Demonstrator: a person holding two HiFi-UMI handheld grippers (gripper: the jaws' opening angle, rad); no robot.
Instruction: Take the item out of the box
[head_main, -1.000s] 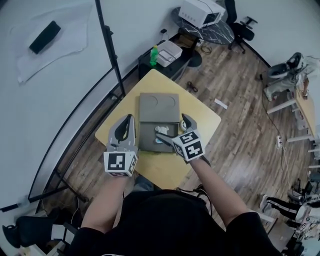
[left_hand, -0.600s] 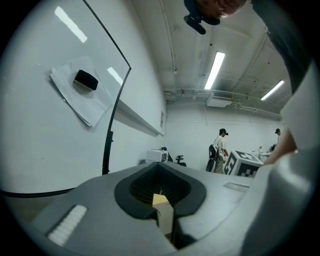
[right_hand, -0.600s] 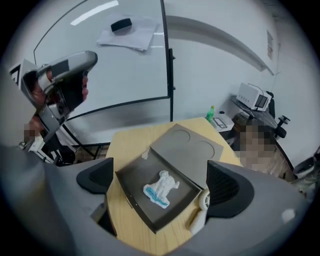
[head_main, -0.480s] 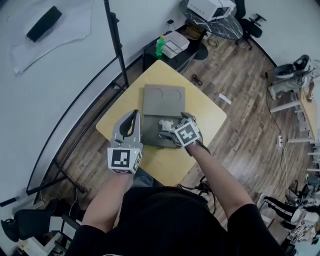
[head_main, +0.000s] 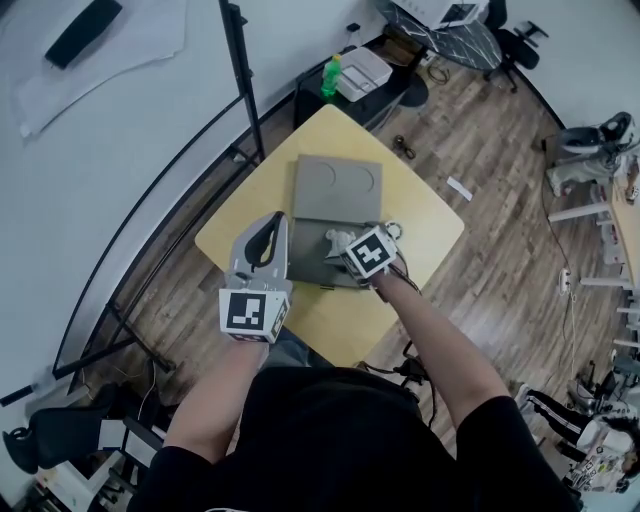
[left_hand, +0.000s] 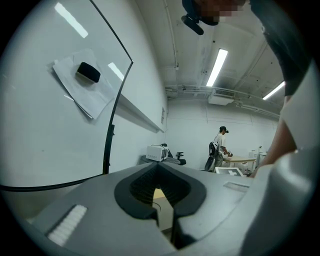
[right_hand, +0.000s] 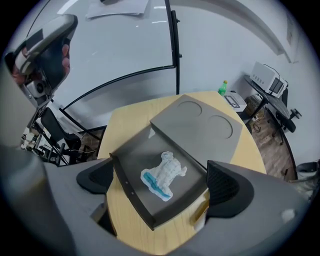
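left gripper (head_main: 268, 238): closest to the body, parked just off the left side of the box (head_main: 300, 270), up off the table (head_main: 330, 322), jaws pressed together on nothing, aimed away from the box, so no use for this grab
right gripper (right_hand: 160, 181): jaws spread wide, nothing in them, hovering over the near end of the box and looking down into it; clearly the nearer of the two, basically on top of the target
box near wall: sits between gripper and target, so probably best to drop in over it from above, not from the side
item (right_hand: 165, 175): small white thing with a blue edge, lying flat and loose on the box floor, clear of the walls as far as can be told; dead ahead and below, framed between the open jaws
long axis: diagonal in the right gripper view, blue end low-left, white end up-right; jaw line runs roughly left-right, so crossing it at a slant; guessing a slight twist gives a squarer pinch across the narrow part
lid (right_hand: 201, 125): flipped back beyond the item, two round dents, out of the way
risk: flat, low target, jaws could scrape the floor or skid over it
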